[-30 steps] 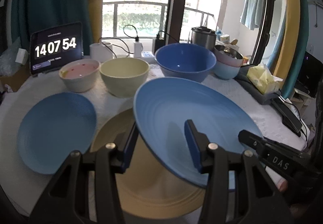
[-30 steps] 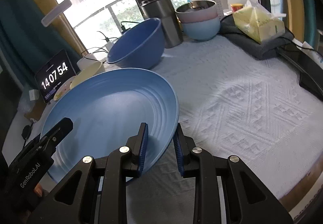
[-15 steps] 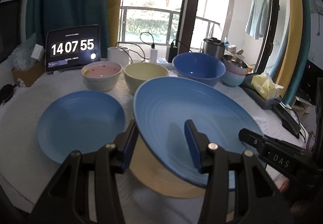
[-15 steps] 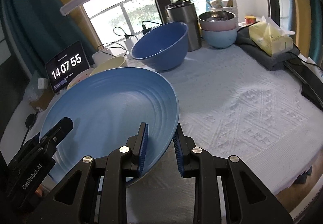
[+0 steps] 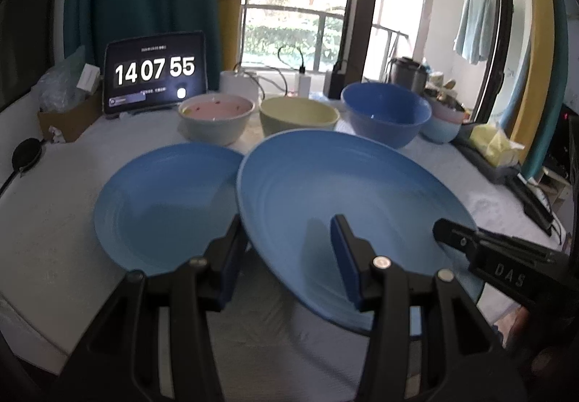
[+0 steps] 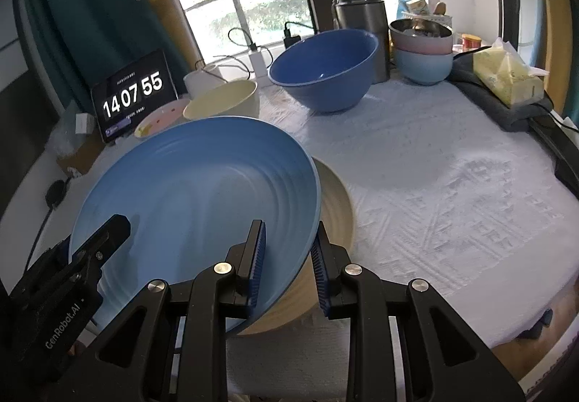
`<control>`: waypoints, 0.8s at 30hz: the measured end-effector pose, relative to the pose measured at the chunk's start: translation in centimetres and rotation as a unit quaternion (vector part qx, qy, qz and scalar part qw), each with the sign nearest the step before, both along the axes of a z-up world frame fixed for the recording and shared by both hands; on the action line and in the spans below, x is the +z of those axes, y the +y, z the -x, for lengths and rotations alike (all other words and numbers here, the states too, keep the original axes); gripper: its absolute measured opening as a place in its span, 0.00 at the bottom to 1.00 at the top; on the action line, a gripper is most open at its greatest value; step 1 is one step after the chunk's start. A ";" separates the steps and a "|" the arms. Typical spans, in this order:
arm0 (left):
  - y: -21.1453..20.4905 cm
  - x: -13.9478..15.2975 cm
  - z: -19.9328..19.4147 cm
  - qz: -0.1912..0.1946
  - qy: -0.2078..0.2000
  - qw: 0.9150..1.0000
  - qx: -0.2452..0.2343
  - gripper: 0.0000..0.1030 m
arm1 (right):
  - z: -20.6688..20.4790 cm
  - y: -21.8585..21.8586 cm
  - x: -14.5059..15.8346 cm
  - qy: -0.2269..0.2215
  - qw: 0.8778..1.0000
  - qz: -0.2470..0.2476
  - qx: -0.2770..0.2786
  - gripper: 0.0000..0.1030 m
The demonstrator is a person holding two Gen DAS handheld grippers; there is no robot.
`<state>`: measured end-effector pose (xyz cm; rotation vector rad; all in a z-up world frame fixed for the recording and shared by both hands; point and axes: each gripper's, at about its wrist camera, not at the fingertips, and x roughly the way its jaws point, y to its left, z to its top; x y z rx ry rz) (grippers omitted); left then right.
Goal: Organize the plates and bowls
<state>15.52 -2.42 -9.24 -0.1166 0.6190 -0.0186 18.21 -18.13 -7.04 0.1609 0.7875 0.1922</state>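
A large blue plate (image 5: 347,192) hangs tilted above the white tablecloth, held from both sides. My left gripper (image 5: 287,239) is shut on its left rim, one pad inside the plate and one beneath. My right gripper (image 6: 289,232) is shut on the right rim of the large blue plate (image 6: 195,185) in the same way. A tan plate (image 6: 338,210) lies on the cloth under the held plate's right edge. A smaller blue plate (image 5: 163,199) lies flat to the left, partly under the held plate's left rim.
Along the back stand a pink-lined bowl (image 5: 215,116), a yellow bowl (image 5: 298,114), a deep blue bowl (image 5: 385,112) and stacked pastel bowls (image 6: 423,54). A clock tablet (image 5: 153,72) stands back left. A yellow pack (image 6: 506,76) on grey cloth lies at the right.
Both grippers have carried the large blue plate leftward, off the tan plate and toward the smaller blue plate. The tan plate now shows at the held plate's right edge.
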 end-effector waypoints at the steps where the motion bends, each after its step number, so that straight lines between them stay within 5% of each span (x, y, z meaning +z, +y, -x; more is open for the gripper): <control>1: 0.0 -0.3 -0.2 -0.004 0.007 1.000 -0.001 0.47 | -0.1 0.1 -0.2 0.003 1.000 0.002 0.000 0.26; 15: -1.9 -3.3 -1.8 -0.030 0.064 0.997 -0.018 0.50 | -1.1 -1.2 -2.3 0.025 1.000 0.009 -0.016 0.26; 24: -2.2 -3.2 -1.7 -0.042 0.062 0.997 -0.004 0.60 | -1.1 -1.6 -2.3 0.018 1.000 -0.001 -0.007 0.26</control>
